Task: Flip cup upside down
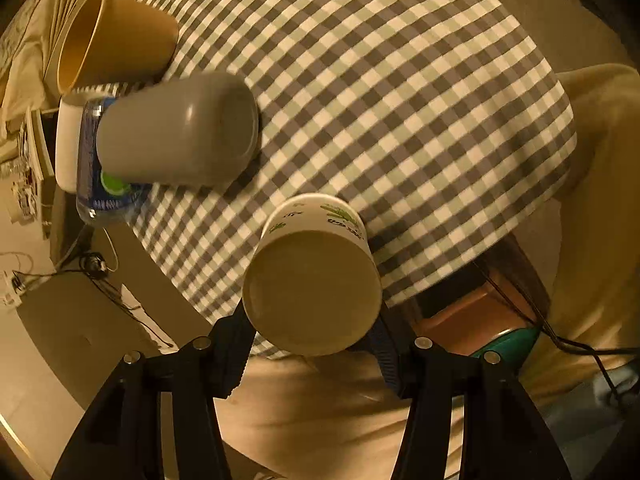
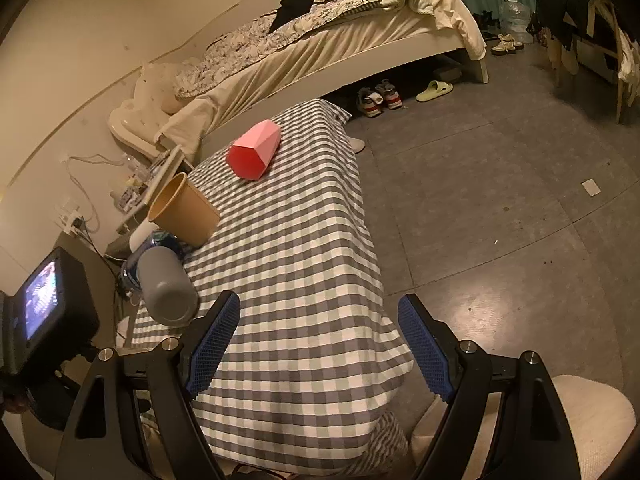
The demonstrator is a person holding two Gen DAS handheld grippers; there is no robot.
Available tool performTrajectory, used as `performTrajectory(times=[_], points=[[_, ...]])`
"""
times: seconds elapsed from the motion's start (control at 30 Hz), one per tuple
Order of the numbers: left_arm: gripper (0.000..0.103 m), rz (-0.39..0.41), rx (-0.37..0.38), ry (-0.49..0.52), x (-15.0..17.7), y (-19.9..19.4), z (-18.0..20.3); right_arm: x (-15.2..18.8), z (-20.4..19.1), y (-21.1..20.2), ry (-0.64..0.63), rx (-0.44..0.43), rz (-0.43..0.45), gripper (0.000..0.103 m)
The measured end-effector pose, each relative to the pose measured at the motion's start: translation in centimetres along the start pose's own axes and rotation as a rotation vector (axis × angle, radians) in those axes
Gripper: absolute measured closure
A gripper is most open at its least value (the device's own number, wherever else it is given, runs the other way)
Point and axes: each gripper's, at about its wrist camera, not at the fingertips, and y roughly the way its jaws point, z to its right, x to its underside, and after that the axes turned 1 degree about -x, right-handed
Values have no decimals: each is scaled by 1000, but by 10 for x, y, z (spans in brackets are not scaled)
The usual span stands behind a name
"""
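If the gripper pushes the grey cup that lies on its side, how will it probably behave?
The grey cup lies on its side with a rounded body, so it will probably roll. It rests near the edge of the checked cloth, so it may drop off. Its smooth skin looks slippery.

On the checked table (image 2: 304, 248) a brown paper cup (image 2: 184, 210) and a grey cup (image 2: 168, 286) lie on their sides near one edge, a red box (image 2: 254, 150) farther along. Behind stands a bed (image 2: 320, 44), shoes (image 2: 378, 98) beneath it.
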Motion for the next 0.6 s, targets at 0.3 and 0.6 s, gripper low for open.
performTrajectory(times=[0.3, 0.6], points=[[45, 52, -3, -38, -7, -4, -7, -2, 13, -5, 42, -14, 6, 22], [45, 232, 115, -264, 27, 8, -25, -3, 21, -9, 53, 5, 18, 22]])
